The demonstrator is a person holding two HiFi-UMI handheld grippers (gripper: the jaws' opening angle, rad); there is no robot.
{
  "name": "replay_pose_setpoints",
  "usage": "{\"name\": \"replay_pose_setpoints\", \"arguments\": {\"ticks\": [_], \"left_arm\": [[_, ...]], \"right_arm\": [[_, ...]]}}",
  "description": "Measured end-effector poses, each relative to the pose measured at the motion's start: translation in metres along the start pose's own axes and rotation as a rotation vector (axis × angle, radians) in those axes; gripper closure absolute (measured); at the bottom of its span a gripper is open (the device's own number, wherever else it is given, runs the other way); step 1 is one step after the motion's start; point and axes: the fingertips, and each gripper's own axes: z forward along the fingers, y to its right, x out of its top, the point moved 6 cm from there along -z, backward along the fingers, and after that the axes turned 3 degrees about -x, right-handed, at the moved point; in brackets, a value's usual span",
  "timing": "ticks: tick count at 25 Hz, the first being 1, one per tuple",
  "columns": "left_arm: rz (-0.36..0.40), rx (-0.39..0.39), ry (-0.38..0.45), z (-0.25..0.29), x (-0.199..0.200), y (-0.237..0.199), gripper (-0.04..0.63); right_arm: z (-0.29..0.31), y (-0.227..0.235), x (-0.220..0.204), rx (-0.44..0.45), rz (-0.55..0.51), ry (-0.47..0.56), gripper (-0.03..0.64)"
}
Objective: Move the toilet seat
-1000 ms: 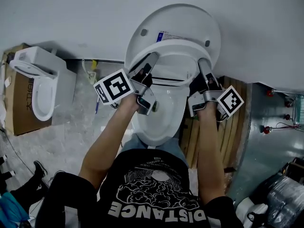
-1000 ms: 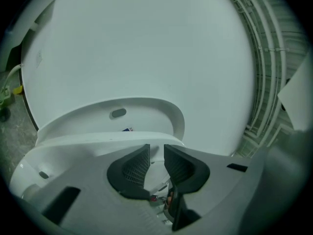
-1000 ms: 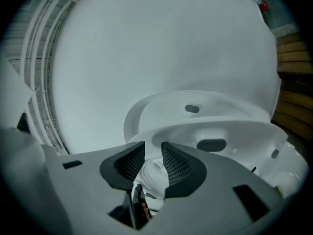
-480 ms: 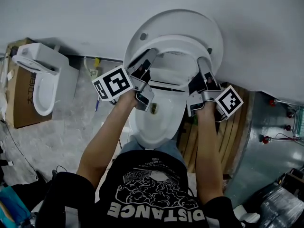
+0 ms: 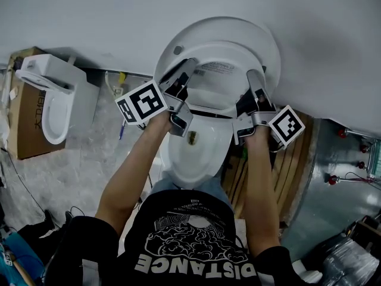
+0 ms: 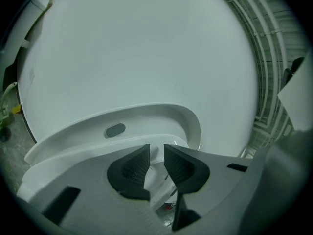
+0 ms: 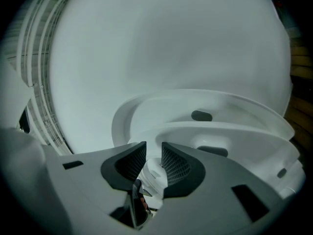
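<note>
In the head view the white toilet seat (image 5: pixel 221 49) is tilted up, close under the raised lid (image 5: pixel 229 27) and above the bowl (image 5: pixel 195 154). My left gripper (image 5: pixel 183 71) is shut on the seat's left side and my right gripper (image 5: pixel 255 80) on its right side. The left gripper view has the seat's rim (image 6: pixel 122 119) curving just ahead of the left gripper (image 6: pixel 156 160), with the lid (image 6: pixel 146 48) filling the background. Seen from the right gripper, the seat's rim (image 7: pixel 220 131) runs into the right gripper (image 7: pixel 154 163); these jaws are closing, with the white edge between the pads.
A second white toilet (image 5: pixel 44 100) stands on a cardboard box (image 5: pixel 22 121) at the left. Wooden planks (image 5: pixel 296 159) lie right of the bowl, beside a metal floor sheet (image 5: pixel 333 183). A hose and valve (image 5: pixel 116 87) sit by the wall left of the toilet.
Both grippers have moved the seat up and back, so it now lies closer to the raised lid. The lid's label now shows through the seat's opening.
</note>
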Motion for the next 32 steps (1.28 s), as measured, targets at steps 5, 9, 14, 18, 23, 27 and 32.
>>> {"name": "replay_pose_setpoints", "arguments": {"ticks": [5, 9, 14, 18, 23, 27, 32], "left_arm": [[0.002, -0.001, 0.004, 0.0, 0.001, 0.0, 0.5], [0.011, 0.005, 0.004, 0.001, 0.002, 0.0, 0.5], [0.043, 0.023, -0.009, 0.007, 0.003, -0.002, 0.5], [0.066, 0.027, -0.021, 0.006, 0.003, -0.002, 0.503], [0.087, 0.026, -0.036, 0.003, 0.002, 0.002, 0.505], [0.099, 0.016, -0.049, 0.001, 0.002, 0.006, 0.505], [0.126, -0.004, -0.07, -0.012, -0.005, 0.018, 0.506]], "right_arm": [[0.001, -0.002, 0.001, 0.003, -0.003, 0.0, 0.511], [0.003, -0.002, 0.002, -0.007, -0.025, -0.003, 0.512], [0.005, 0.003, 0.005, -0.041, -0.058, -0.019, 0.514], [0.006, -0.001, 0.005, -0.04, -0.065, -0.02, 0.514], [0.002, -0.014, 0.002, -0.004, -0.053, -0.01, 0.514], [-0.003, -0.021, -0.004, -0.018, -0.081, -0.011, 0.514], [-0.016, -0.036, -0.02, -0.021, -0.129, -0.019, 0.514]]}}
